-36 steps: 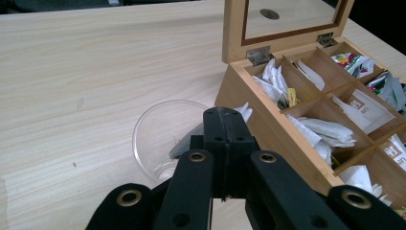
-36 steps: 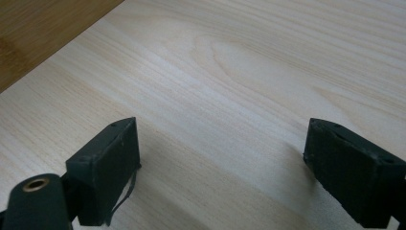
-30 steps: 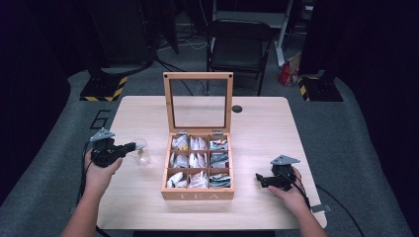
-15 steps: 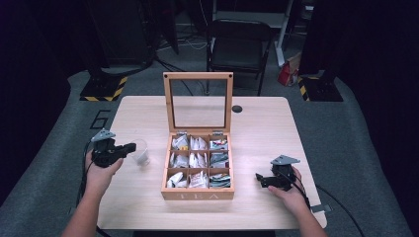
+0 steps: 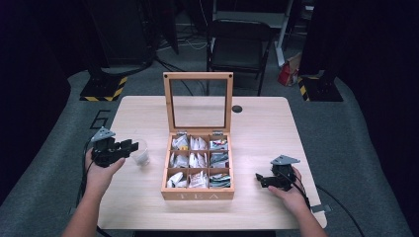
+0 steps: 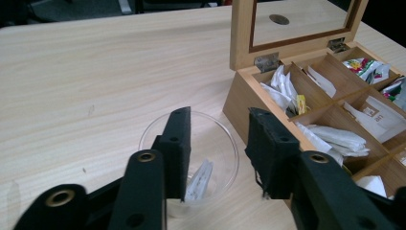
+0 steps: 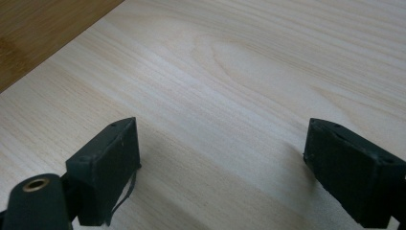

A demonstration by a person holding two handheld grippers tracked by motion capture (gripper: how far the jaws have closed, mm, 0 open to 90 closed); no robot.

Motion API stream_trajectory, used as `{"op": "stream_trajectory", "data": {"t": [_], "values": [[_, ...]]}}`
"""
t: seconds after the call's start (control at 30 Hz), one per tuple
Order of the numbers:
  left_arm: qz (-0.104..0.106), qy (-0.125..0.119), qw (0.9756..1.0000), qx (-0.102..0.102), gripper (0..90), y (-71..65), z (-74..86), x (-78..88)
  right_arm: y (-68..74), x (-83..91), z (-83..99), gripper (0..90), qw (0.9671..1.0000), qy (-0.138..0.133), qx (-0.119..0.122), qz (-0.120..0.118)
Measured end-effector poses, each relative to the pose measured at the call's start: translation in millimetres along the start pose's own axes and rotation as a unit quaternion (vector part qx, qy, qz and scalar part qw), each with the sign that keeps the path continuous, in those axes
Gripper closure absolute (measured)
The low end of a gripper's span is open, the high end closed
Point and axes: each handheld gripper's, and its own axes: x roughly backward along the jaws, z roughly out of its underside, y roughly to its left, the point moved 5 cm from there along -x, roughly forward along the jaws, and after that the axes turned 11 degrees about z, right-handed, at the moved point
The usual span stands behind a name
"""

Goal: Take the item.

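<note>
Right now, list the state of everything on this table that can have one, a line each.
Tea box: lid open, standing upright; compartments hold tea bags.
Clear cup: upright, a white packet inside, beside the box.
Left gripper: open, one of its fingers over the cup, the other outside its rim.
Right gripper: open wide, nothing between its fingers, low over the bare table.
</note>
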Motion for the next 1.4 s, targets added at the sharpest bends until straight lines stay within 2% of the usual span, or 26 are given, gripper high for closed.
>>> {"op": "stream_trajectory", "data": {"t": [0.07, 0.27, 0.37, 0.53, 0.83, 0.9, 1.03, 1.07, 1.13, 1.23, 1.4], "values": [[-0.009, -0.006, 0.9999, -0.010, 53.3, -1.7, -3.2, 1.1, 0.0, 0.2, 0.3, 11.5, 1.0000, 0.001, 0.000, 0.001], [-0.007, -0.004, 0.9998, -0.017, 46.1, -7.7, -4.0, 3.4, 0.0, 0.2, 0.3, 11.4, 1.0000, 0.001, 0.000, 0.000], [0.001, -0.003, 0.9996, -0.027, 45.3, -15.6, -3.7, 2.5, -0.2, 0.1, 0.2, 11.4, 1.0000, 0.000, 0.002, 0.000], [0.009, -0.007, 0.9995, -0.030, 44.9, -20.8, -2.0, 0.0, -0.1, 0.2, 0.4, 11.4, 1.0000, 0.001, 0.000, 0.000], [0.021, 0.002, 0.9991, -0.037, 43.5, -25.1, 12.2, -0.3, 0.0, 0.2, 0.3, 11.4, 1.0000, 0.001, 0.000, 0.001], [0.028, 0.008, 0.9986, -0.045, 43.5, -28.7, 18.4, -0.5, 0.0, 0.3, 0.3, 11.4, 1.0000, 0.001, 0.000, 0.000], [0.030, 0.004, 0.9980, -0.056, 43.8, -32.7, 22.7, 0.8, 0.0, 0.2, 0.3, 11.4, 1.0000, 0.001, 0.000, 0.000], [0.029, -0.005, 0.9980, -0.056, 43.8, -33.8, 23.5, 0.7, 0.0, 0.2, 0.3, 11.4, 1.0000, 0.001, 0.000, 0.001], [0.035, -0.006, 0.9980, -0.052, 43.8, -35.6, 26.1, 1.3, 0.0, 0.2, 0.3, 11.4, 1.0000, 0.001, 0.000, 0.001], [0.044, 0.011, 0.9976, -0.053, 43.6, -38.7, 34.7, -2.0, 0.0, 0.2, 0.3, 11.4, 1.0000, 0.001, 0.000, 0.001], [0.051, 0.015, 0.9970, -0.057, 43.6, -41.5, 43.3, -7.6, -0.1, 0.2, 0.3, 11.4, 1.0000, 0.001, 0.001, 0.000]]}}
